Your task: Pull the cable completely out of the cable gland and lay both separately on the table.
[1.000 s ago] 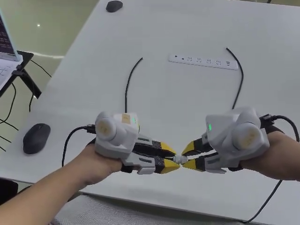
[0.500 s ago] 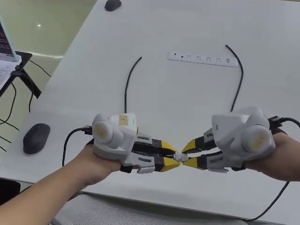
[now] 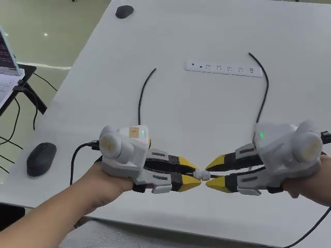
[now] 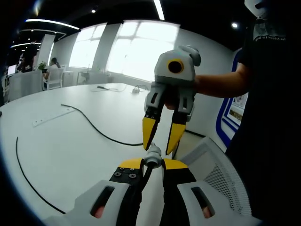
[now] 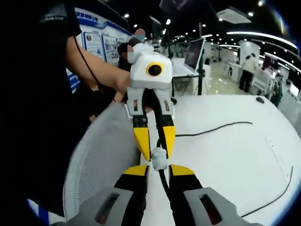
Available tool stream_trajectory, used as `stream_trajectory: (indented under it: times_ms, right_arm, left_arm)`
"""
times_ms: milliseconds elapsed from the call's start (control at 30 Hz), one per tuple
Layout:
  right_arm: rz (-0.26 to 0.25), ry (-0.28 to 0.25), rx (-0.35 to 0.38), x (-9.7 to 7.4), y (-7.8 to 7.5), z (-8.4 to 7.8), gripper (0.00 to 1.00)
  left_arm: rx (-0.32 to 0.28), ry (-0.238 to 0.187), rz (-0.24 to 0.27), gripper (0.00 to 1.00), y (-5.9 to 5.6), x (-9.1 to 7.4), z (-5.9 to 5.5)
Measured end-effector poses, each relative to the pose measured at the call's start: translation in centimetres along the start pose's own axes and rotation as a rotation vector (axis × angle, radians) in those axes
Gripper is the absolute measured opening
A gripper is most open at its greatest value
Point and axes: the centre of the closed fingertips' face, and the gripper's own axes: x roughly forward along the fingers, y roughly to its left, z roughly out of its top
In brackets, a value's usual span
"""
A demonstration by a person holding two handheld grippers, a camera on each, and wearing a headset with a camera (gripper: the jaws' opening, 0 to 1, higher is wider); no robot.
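A small white cable gland (image 3: 200,175) sits in the yellow tips of my left gripper (image 3: 194,174), which is shut on it just above the table's near edge. A thin cable (image 3: 220,175) runs from the gland to the right, into my right gripper (image 3: 208,176), which faces the left one and is shut on it. In the left gripper view the gland (image 4: 153,155) lies at my own jaw tips, and the other gripper (image 4: 162,136) points down at it. In the right gripper view the dark cable (image 5: 163,181) passes between my jaws below the gland (image 5: 159,159).
A white power strip (image 3: 223,67) lies further back on the white table (image 3: 181,113), with a black cable (image 3: 265,85) at its right end and another black cable (image 3: 141,95) to its left. A mouse (image 3: 41,158) sits at the left edge, a second mouse (image 3: 124,11) far back.
My right gripper has moved right, away from the left one, and a short stretch of cable now shows between the gland and its jaws. The left gripper has stayed put.
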Motion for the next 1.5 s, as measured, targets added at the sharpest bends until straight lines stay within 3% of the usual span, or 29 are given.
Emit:
stream_trajectory:
  times_ms: [67,100,167,233,300,367,433,500,633,933,1067,1133,1200,1500]
  right_arm:
    - [0.013,-0.034,0.056,-0.3,-0.3,0.2,0.15]
    - [0.042,-0.047,0.121,-0.5,-0.3,0.2,0.16]
    - [0.072,-0.089,0.172,-0.7,-0.4,0.8,0.14]
    - [0.128,-0.147,0.292,-0.9,-0.6,1.8,0.15]
    - [0.173,-0.160,0.338,-0.9,-0.4,2.1,0.17]
    - [0.189,-0.150,0.333,-0.6,-0.7,1.9,0.14]
    - [0.254,-0.152,0.390,-0.5,0.1,2.1,0.14]
    - [0.268,-0.154,0.393,-0.3,0.0,2.1,0.13]
    - [0.318,-0.108,0.424,-0.1,0.7,1.3,0.12]
    - [0.357,-0.124,0.461,0.0,1.4,1.0,0.09]
    - [0.353,-0.133,0.445,0.0,1.5,1.0,0.08]
    - [0.322,-0.138,0.375,-0.1,1.3,1.1,0.08]
    - [0.308,-0.127,0.356,-0.1,1.4,1.0,0.07]
    - [0.147,-0.070,0.033,-0.1,1.3,0.8,0.07]
  left_arm:
    - [-0.002,0.001,0.002,0.15,0.1,-0.1,0.1]
    - [-0.003,0.002,0.005,0.15,0.1,-0.1,0.2]
    - [-0.004,0.000,0.004,0.15,0.1,-0.2,0.4]
    - [0.008,0.001,0.003,0.15,0.0,-0.3,0.6]
    - [0.024,0.003,0.004,0.15,-0.1,-0.3,0.7]
    - [0.034,0.005,0.001,0.15,-0.3,-0.4,0.9]
    - [0.043,0.009,-0.005,0.15,-0.5,-0.3,1.0]
    - [0.059,0.020,-0.015,0.15,-0.7,-0.2,0.9]
    - [0.071,0.029,-0.015,0.15,-0.8,-0.2,0.9]
    - [0.074,0.036,-0.019,0.15,-0.8,-0.2,0.6]
    - [0.061,0.041,-0.024,0.15,-0.7,-0.2,0.5]
    - [0.062,0.043,-0.017,0.15,-0.6,-0.1,0.5]
    - [0.047,0.043,-0.019,0.14,-0.6,0.0,0.5]
    - [-0.030,0.040,-0.028,0.15,-0.8,0.2,0.5]
